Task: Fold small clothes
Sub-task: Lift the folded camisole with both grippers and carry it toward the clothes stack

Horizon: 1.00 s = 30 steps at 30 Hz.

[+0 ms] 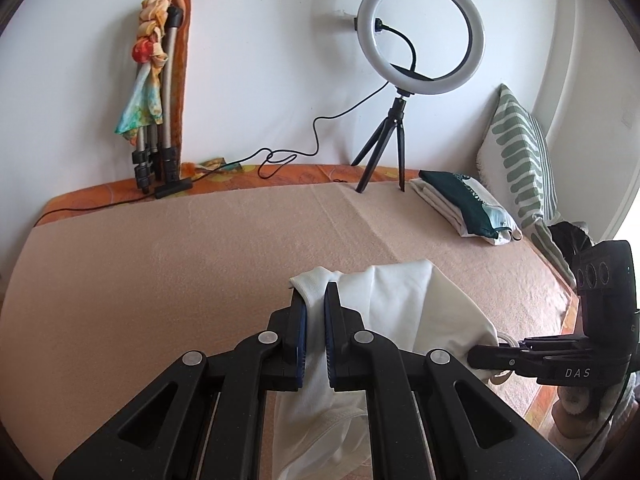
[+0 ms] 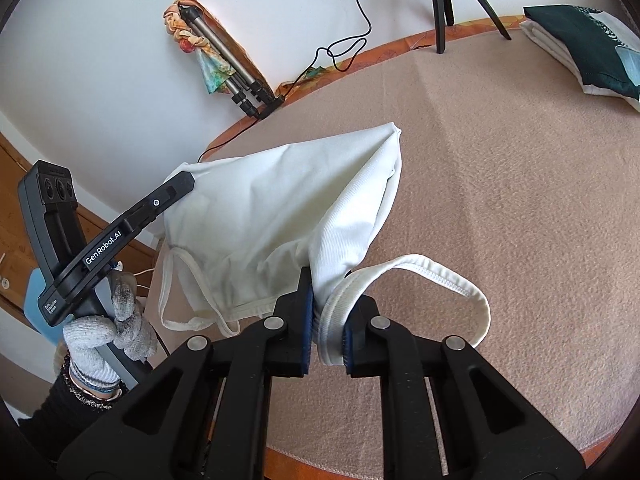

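Your left tool (image 1: 315, 304) is clamped on a corner of the white garment (image 2: 280, 208), the fabric pinched between its blue pads (image 1: 301, 322) and trailing down between the arms toward the camera; you hold that corner above the bed (image 1: 160, 260), over its near edge. From there the garment spans across to your right tool (image 2: 329, 312), whose jaws are closed on the ribbed hem with a bunch of fabric between them; a strap loop (image 2: 452, 284) hangs free to the right of that grip, and a thinner strap (image 2: 176, 280) dangles on the left under the body of the cloth. The middle of the garment sags in a peak between the two grips, clear of the blanket as far as the views show, though the lowest part is hidden behind the left tool.

You seem to be at the lift-and-spread step, with no fold made yet; next, draw the two tools apart to take out the sag, then lower the garment flat onto the open blanket toward the middle of the bed, short of the folded stack (image 1: 468, 208) at the far right corner; keep the loose straps from tucking under as it lands.
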Available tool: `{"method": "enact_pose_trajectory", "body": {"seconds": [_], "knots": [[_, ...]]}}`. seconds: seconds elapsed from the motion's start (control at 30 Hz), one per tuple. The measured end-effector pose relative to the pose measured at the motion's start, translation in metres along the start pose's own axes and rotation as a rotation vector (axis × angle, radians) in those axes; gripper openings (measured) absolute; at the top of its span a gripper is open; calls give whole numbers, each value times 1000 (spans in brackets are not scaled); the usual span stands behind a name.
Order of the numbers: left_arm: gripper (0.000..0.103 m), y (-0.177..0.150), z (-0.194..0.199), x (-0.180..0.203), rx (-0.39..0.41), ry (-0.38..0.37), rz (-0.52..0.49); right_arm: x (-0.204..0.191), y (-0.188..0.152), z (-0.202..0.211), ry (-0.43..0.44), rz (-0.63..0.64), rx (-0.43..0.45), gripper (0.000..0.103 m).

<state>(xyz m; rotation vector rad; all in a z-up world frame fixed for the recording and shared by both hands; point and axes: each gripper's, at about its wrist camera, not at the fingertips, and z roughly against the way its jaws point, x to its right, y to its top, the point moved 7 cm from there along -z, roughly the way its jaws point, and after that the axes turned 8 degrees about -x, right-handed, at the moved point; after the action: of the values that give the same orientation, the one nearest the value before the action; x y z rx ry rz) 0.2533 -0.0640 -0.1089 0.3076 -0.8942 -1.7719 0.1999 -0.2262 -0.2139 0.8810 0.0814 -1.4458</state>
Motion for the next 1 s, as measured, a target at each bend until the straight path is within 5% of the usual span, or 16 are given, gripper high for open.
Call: {"method": "enact_pose_trajectory", "body": {"seconds": [0.37,0.63,1.0], "knots": [[6,44,-16,83,49,-96,-82,28,20,72,-78,2,97,12],[6,76,-55,149,33,-151,-130,95,39,117,-133,-29,154,12],[6,139,-115,251,71,-222,-195,190,89,190,-312,-14,246,12]]}}
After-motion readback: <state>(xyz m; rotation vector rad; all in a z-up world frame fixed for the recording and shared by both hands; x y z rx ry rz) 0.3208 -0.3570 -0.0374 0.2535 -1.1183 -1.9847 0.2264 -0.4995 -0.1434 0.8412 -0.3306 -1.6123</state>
